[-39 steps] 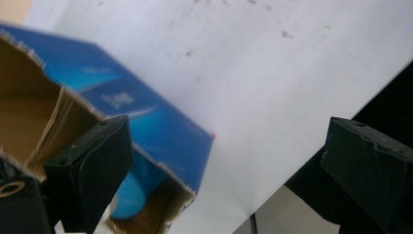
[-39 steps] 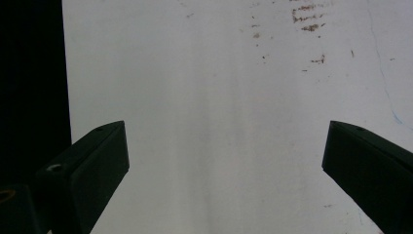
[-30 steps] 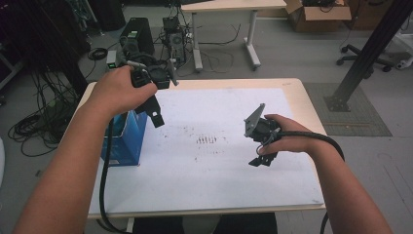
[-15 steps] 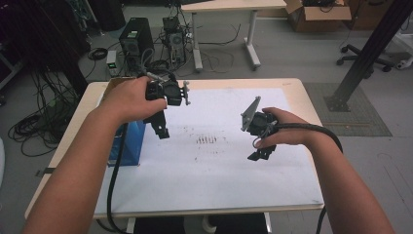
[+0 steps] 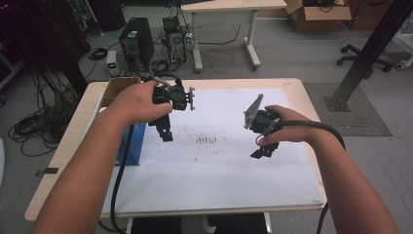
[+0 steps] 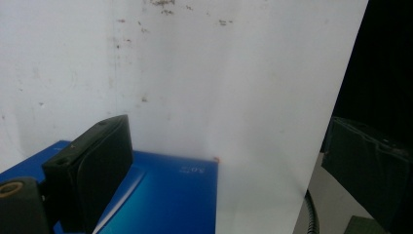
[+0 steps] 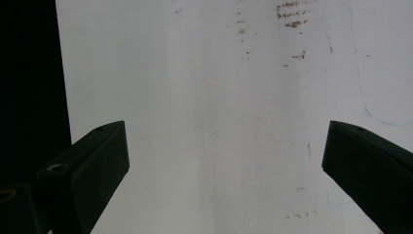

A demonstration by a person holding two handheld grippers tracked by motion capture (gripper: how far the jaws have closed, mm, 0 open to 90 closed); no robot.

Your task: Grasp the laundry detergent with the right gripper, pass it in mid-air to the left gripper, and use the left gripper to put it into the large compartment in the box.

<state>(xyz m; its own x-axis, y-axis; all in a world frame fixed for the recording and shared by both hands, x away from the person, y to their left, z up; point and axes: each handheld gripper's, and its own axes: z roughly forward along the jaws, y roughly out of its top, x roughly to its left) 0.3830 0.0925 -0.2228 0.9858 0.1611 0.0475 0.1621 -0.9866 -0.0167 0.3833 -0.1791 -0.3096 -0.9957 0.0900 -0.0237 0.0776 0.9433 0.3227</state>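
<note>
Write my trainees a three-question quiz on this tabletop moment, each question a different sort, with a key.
1. True or false: the right gripper has its jaws spread apart.
2. The blue box lies near which table edge? A) left B) right C) far
3. Fill in: the left gripper hangs over the ____ sheet.

Key: 1 true; 2 A; 3 white.

A lab or workshop: computer towers and tangled cables sit on the grey floor, beside a bare desk, cardboard box and office chair.
</note>
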